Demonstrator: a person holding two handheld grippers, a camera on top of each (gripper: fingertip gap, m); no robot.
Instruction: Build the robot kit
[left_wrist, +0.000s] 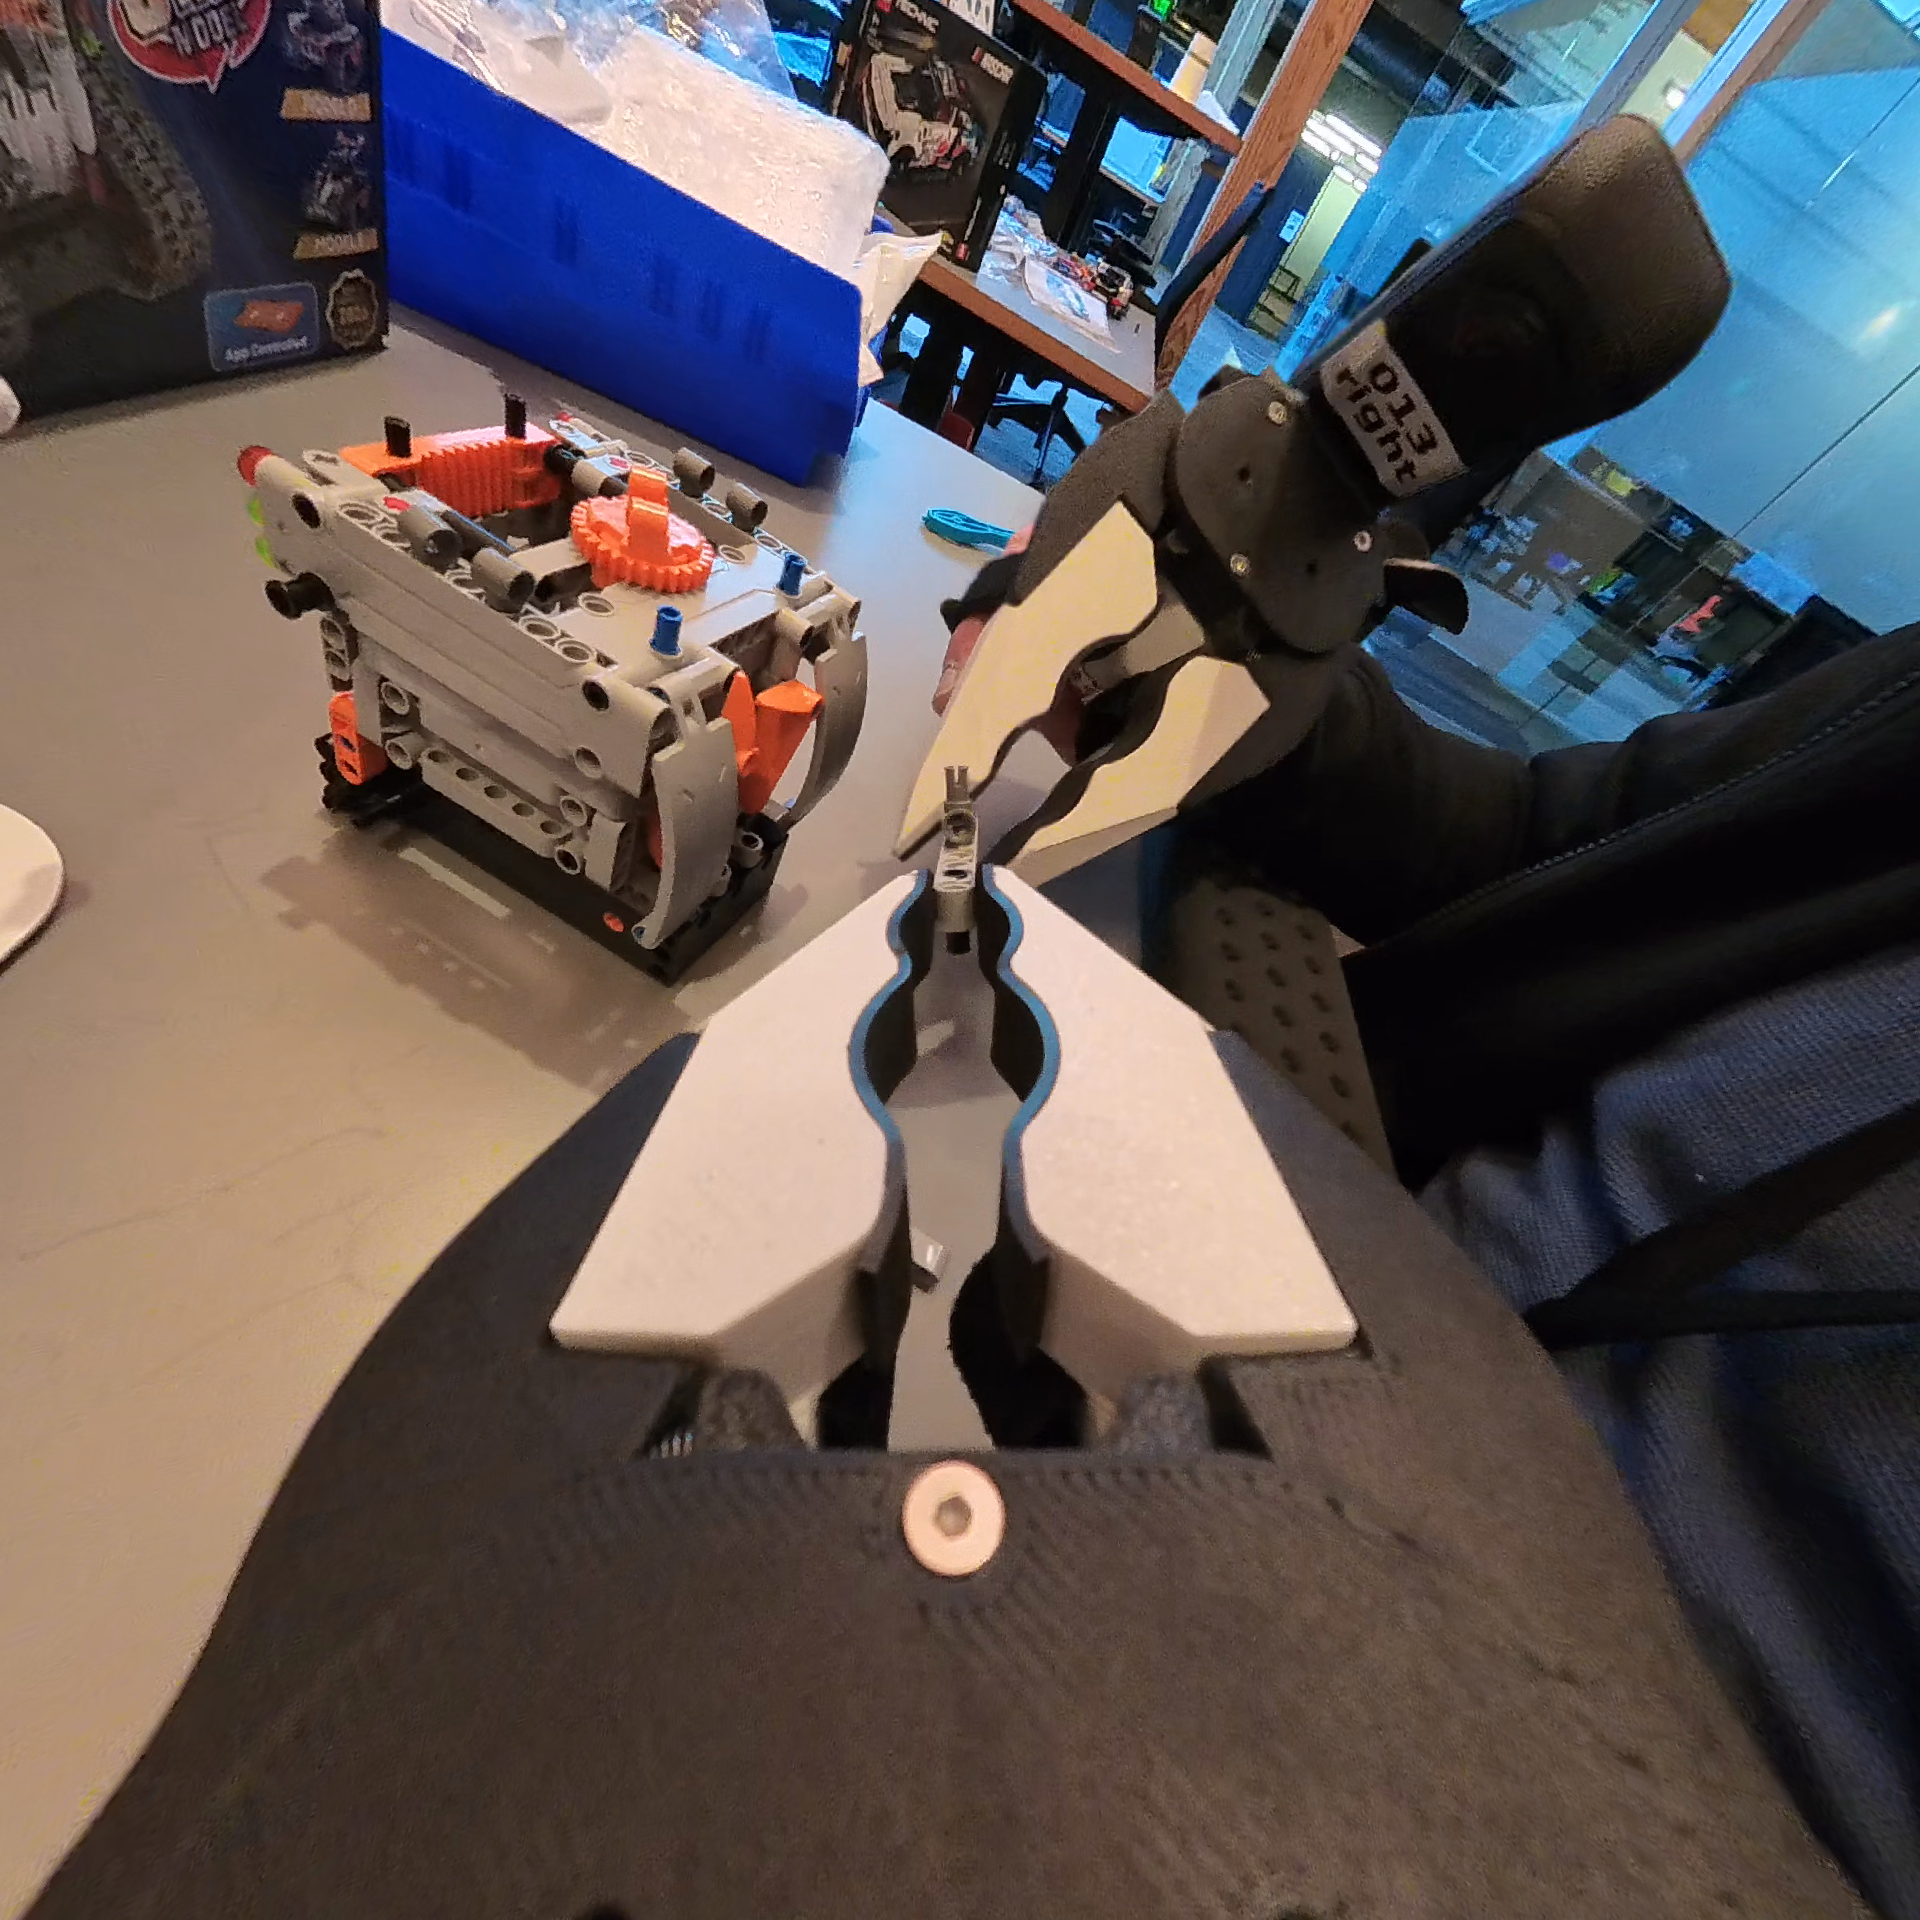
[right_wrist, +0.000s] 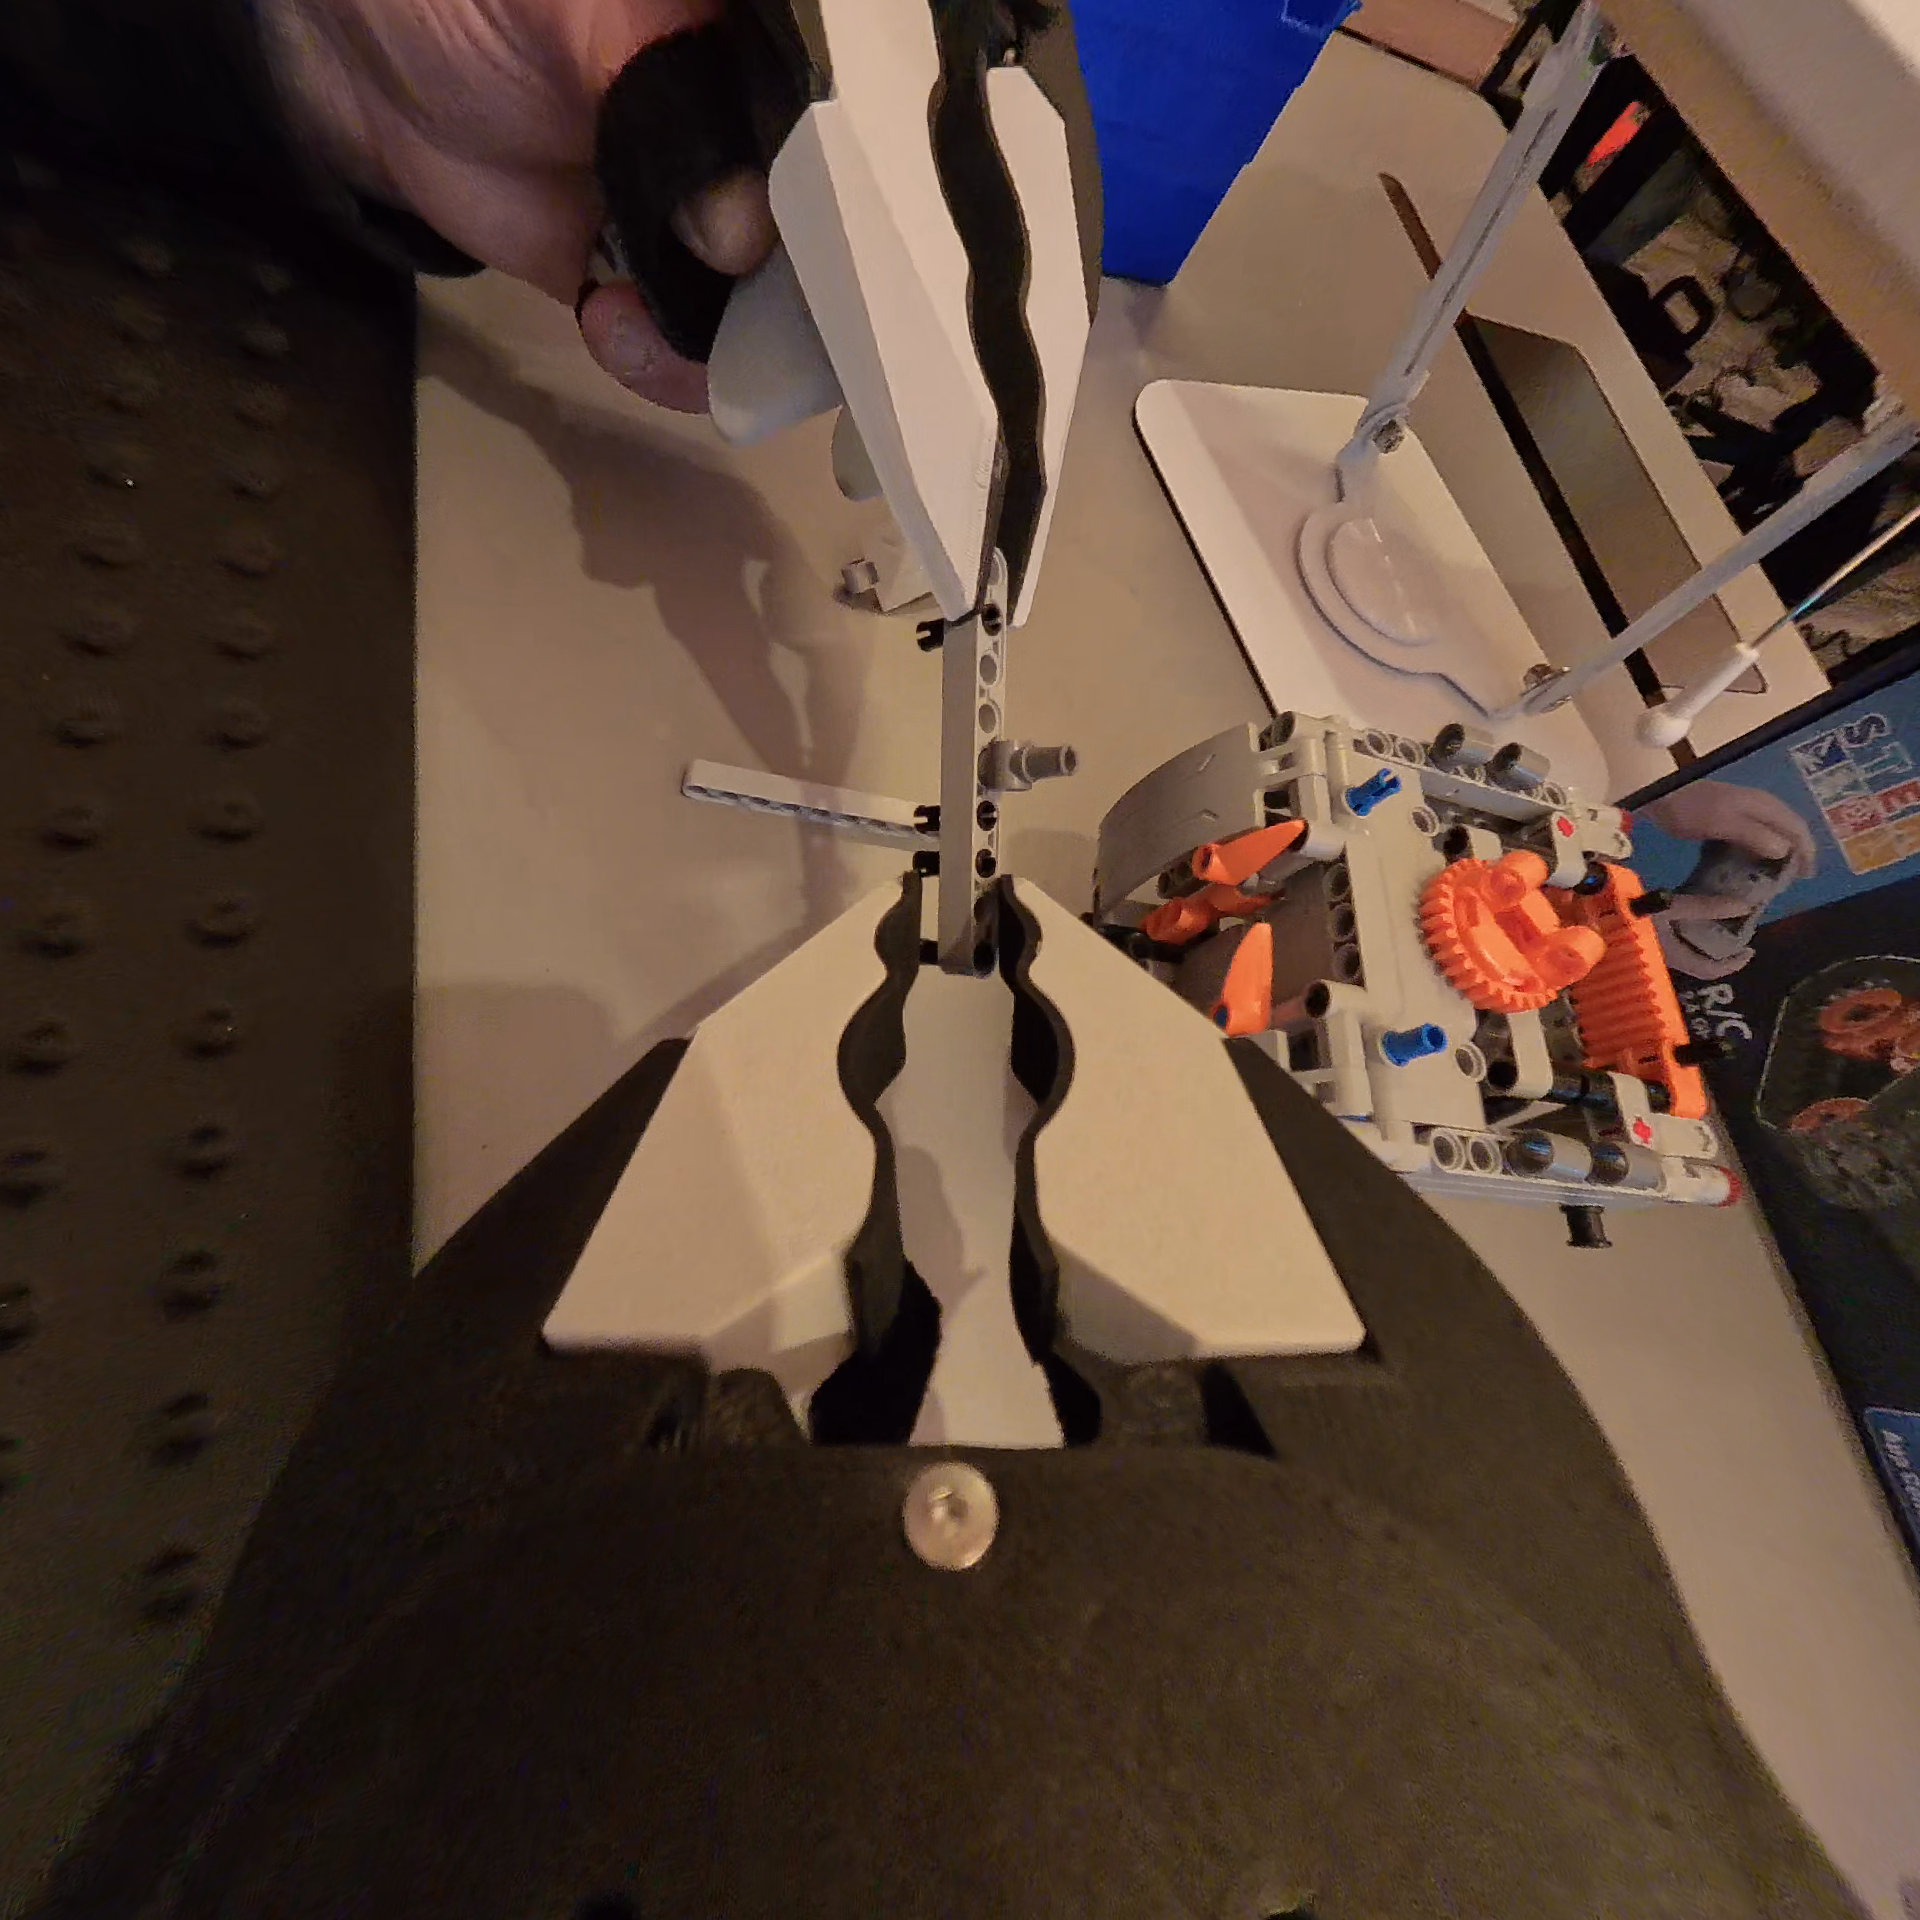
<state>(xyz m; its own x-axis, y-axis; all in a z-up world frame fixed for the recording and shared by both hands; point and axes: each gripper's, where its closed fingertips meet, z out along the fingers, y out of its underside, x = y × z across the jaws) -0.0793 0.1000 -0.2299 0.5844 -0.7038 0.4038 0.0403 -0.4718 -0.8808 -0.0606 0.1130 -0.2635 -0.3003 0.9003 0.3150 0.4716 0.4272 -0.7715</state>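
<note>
While both grippers clamp one grey beam (right_wrist: 971, 790), it hangs above the table (right_wrist: 623, 665).
The right gripper (right_wrist: 961, 940) and the left gripper (right_wrist: 992, 603) pinch opposite ends; the brick model (right_wrist: 1455, 966) stands just beside.

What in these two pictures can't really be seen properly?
- Grey beam: both ends hidden inside the left gripper and right gripper, right wrist view.
- Brick model: far side faces away, left wrist view.
- Blue bin: contents cut off by the top edge.
</note>
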